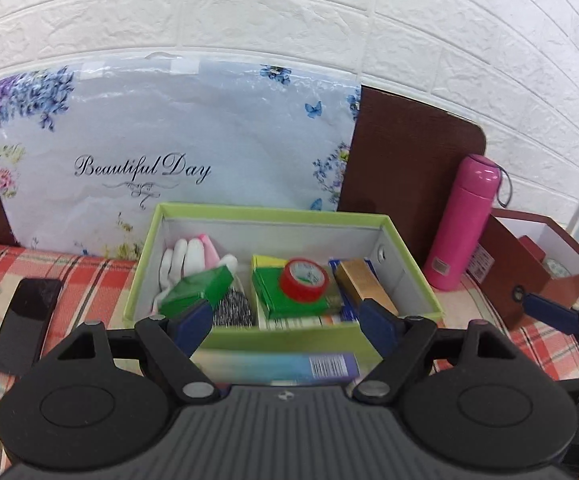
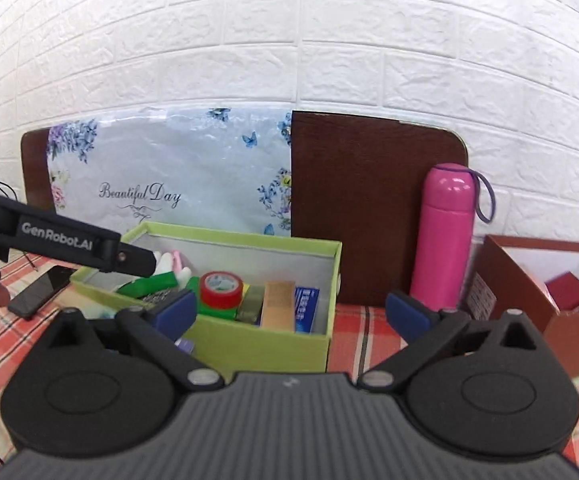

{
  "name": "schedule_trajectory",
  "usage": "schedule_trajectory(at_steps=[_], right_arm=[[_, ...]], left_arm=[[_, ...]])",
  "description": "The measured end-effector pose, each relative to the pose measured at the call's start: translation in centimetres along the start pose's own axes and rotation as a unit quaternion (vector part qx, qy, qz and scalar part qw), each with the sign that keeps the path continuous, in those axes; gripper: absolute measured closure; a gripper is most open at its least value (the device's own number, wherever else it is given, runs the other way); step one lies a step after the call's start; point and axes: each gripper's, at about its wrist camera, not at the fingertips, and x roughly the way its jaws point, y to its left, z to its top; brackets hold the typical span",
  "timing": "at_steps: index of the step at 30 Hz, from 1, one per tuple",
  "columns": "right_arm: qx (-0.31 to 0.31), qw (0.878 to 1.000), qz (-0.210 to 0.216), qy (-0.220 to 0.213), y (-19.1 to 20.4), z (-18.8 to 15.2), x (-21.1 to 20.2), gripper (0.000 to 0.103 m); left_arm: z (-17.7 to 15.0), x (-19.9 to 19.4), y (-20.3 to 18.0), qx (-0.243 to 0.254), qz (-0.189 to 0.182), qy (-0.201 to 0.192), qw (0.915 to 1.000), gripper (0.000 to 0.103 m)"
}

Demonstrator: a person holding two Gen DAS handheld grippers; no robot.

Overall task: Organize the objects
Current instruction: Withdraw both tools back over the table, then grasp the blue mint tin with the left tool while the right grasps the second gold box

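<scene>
On the red plaid bedcover, both the left tool and right tool gape empty before the packed light-green cardboard box, probably choosing the next item.

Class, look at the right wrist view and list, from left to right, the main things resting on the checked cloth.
Phone → green box → pink flask → brown box.
</scene>
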Motion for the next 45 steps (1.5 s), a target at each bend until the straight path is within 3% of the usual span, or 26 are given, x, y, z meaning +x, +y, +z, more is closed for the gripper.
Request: schedule_trajectory(at_steps=[12,21,30,38,41,42,43,45], right_arm=[[0.037,0.999,0.009,0.039,1.6,-6.4,-7.1,0.0],[0.059,0.995,0.026,0.079,3.3,-11.2,-7.9,0.001],[0.057,0.993,0.052,0.093,4.7,-11.5,-6.4,0.004],[0.046,0.992,0.057,0.102,5.2,-11.4,-5.5,0.009],[0.045,0.991,0.058,0.108,5.1,-11.2,-4.8,0.013],[0.044,0.991,0.06,0.11,5.2,-11.1,-4.4,0.016],[0.043,0.991,0.063,0.112,5.4,-10.9,-4.1,0.017],[0.037,0.991,0.07,0.11,5.8,-10.6,-3.3,0.02]], left_arm=[[-7.4,-5.6,2.0,-0.033,0.016,-0.003,0.9993,0.019],[-12.2,-5.2,3.2,-0.045,0.007,0.039,0.9982,0.019],[-10.5,-2.2,4.7,-0.054,0.04,0.018,0.9975,0.019],[-8.7,3.6,5.0,-0.041,0.061,0.023,0.997,0.019],[-8.4,5.0,5.2,-0.043,0.048,0.018,0.9978,0.019],[-8.3,5.4,5.3,-0.042,0.045,0.023,0.9979,0.022],[-8.3,5.6,5.6,-0.044,0.028,0.029,0.9982,0.042],[-8.5,5.3,6.3,-0.058,0.003,0.032,0.9978,0.041]])
